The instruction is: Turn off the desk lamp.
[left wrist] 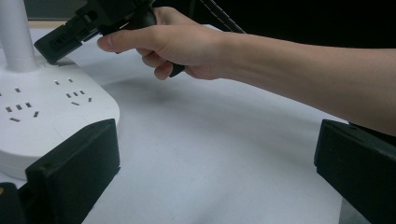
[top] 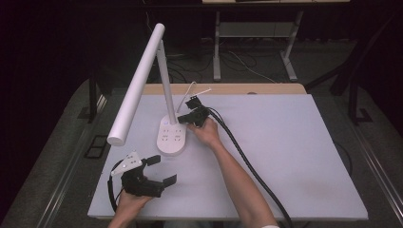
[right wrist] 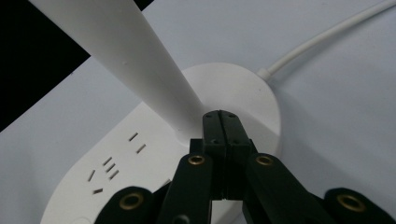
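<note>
A white desk lamp stands at the table's middle left. Its oval base (top: 171, 137) carries several socket slots, and a long tube head (top: 138, 80) slants out over the table's left. My right gripper (top: 181, 118) is shut with nothing between its jaws. Its tips (right wrist: 226, 123) sit against the top of the base (right wrist: 154, 154), right at the foot of the post (right wrist: 140, 60). My left gripper (top: 162, 170) is held low near the front edge, jaws wide open and empty. In its own view, the left gripper (left wrist: 215, 158) faces the base (left wrist: 42, 112) and the right gripper (left wrist: 65, 37).
The lamp's white cable (right wrist: 327, 35) runs off behind the base (top: 190, 92). A black cable (top: 247, 161) trails from my right gripper across the white table (top: 294, 142) to the front edge. A desk frame (top: 256, 42) stands on the floor beyond.
</note>
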A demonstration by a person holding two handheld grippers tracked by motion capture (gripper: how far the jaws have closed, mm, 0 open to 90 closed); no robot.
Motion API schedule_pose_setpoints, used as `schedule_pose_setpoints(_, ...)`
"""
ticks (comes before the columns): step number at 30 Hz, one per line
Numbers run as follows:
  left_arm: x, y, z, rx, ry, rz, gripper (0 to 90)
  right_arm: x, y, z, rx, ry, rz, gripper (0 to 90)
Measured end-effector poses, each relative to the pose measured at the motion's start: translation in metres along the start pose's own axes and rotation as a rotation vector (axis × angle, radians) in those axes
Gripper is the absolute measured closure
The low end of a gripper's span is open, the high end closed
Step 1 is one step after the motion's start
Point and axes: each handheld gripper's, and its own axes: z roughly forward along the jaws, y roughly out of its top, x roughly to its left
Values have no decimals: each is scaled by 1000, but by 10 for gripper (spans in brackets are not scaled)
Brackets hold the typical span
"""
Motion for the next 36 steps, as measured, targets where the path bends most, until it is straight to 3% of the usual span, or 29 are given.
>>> schedule_pose_setpoints(24, 0, 0, 1, 6, -7, 6, 0, 3, -3, 0, -8, -16, -23, 900)
schedule_pose_setpoints(32, 1, 0, 1, 7, -6, 8, 0, -2, -3, -7, 1, -21, -35, 900)
schedule_pose_setpoints(36, 1, 0, 2, 4, -5, 3, 0, -6, -7, -12, -15, -22, -19, 900)
